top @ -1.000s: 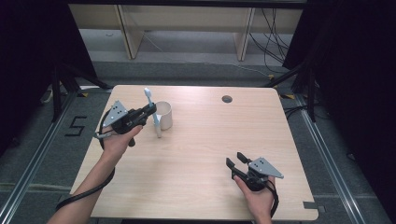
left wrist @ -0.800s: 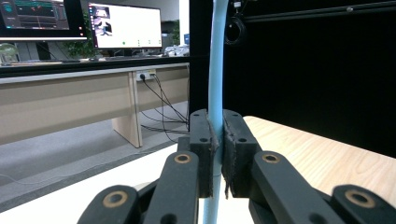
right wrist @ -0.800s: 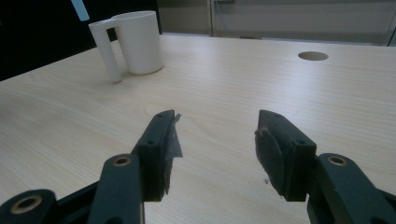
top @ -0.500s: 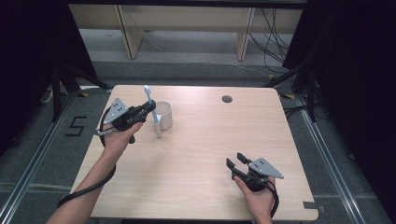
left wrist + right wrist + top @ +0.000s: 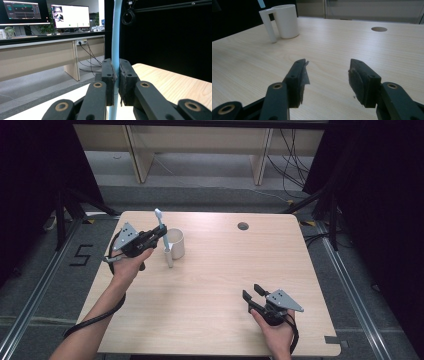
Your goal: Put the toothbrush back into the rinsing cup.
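Left gripper (image 5: 156,235): jaws clamped on the handle of a light blue toothbrush (image 5: 160,226), held upright just beside the white mug (image 5: 175,243) at the left rear of the wooden table (image 5: 215,270). Right gripper (image 5: 252,294): jaws apart, nothing between them, resting near the table's front right, well apart from the mug.
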A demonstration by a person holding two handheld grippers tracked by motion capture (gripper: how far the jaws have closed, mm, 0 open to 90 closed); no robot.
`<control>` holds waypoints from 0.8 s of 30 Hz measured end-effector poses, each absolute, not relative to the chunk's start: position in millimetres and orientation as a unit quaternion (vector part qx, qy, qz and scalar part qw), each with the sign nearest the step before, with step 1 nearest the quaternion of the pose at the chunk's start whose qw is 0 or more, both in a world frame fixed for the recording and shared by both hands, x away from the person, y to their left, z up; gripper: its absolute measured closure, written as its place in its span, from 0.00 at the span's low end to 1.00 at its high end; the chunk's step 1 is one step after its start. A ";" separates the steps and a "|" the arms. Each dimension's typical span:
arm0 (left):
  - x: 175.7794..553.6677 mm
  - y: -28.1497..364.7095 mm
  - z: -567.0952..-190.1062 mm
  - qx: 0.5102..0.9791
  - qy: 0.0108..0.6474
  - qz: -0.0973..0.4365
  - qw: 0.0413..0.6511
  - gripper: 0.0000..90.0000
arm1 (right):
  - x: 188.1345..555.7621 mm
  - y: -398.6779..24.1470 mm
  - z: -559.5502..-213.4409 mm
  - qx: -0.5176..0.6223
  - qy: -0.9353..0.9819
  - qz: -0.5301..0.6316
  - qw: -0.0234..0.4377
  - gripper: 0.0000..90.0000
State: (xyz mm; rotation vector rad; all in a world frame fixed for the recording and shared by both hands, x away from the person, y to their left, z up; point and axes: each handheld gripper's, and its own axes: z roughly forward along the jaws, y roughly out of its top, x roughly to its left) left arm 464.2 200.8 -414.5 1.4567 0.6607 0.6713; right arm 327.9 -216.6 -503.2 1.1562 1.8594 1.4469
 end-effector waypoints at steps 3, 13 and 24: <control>464.1 200.5 -415.5 0.640 0.290 0.295 0.647 0.92 | 326.4 -215.0 -503.0 0.436 0.683 0.532 0.246 0.54; 464.2 202.9 -416.4 0.641 0.294 0.292 0.646 0.92 | 328.6 -214.3 -503.9 0.425 0.686 0.536 0.246 0.54; 464.8 202.5 -420.5 0.643 0.298 0.291 0.643 0.92 | 329.5 -214.2 -505.4 0.422 0.686 0.538 0.250 0.54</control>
